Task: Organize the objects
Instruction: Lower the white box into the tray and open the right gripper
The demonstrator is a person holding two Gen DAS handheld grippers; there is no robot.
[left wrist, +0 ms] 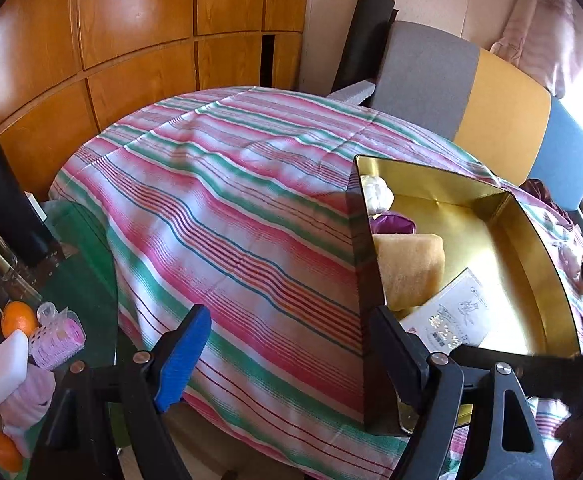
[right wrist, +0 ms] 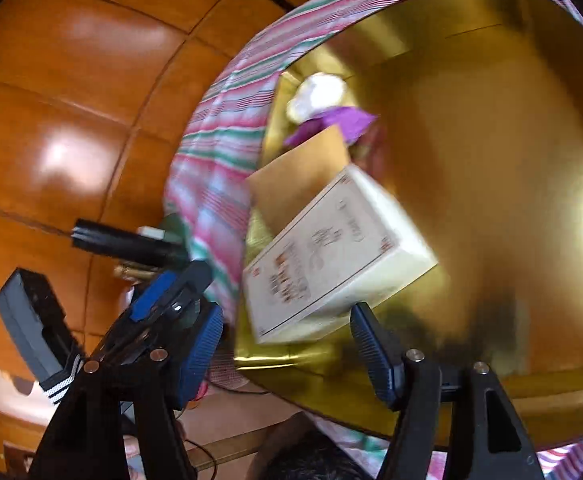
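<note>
On the striped bedspread (left wrist: 219, 216) sits a gold tin box (left wrist: 539, 264) with dark outer walls, and both claws work at its near rim; the left claw (left wrist: 291, 364) stands wide apart, its blue finger over the cloth and its black finger against the tin's near corner, gripping nothing; the right claw (right wrist: 287, 344) is likewise spread, one pad outside the wall, the other over the gold floor, and empty. Inside the tin lie a white printed box (right wrist: 331, 256), a tan sponge-like block (left wrist: 409, 264), a purple wrapper (left wrist: 395, 224) and a pale round bundle (left wrist: 377, 196), all crowded toward the left wall. The white box looks just placed or about to be nudged, so I judge the packing step to be under way. More things wait on the green glass tabletop (left wrist: 87, 276) at left: oranges (left wrist: 18, 318), a white bar (left wrist: 3, 368), pink hair rollers (left wrist: 57, 340); the next move likely calls for the left claw to swing there and fetch one, closing on something soft without crushing it.

Motion blur smears the right view, so the box's print cannot be read; whether it lies flat or leans on the tan block is unclear; the tin's far right corner is cut off by the dark claw body.
</note>
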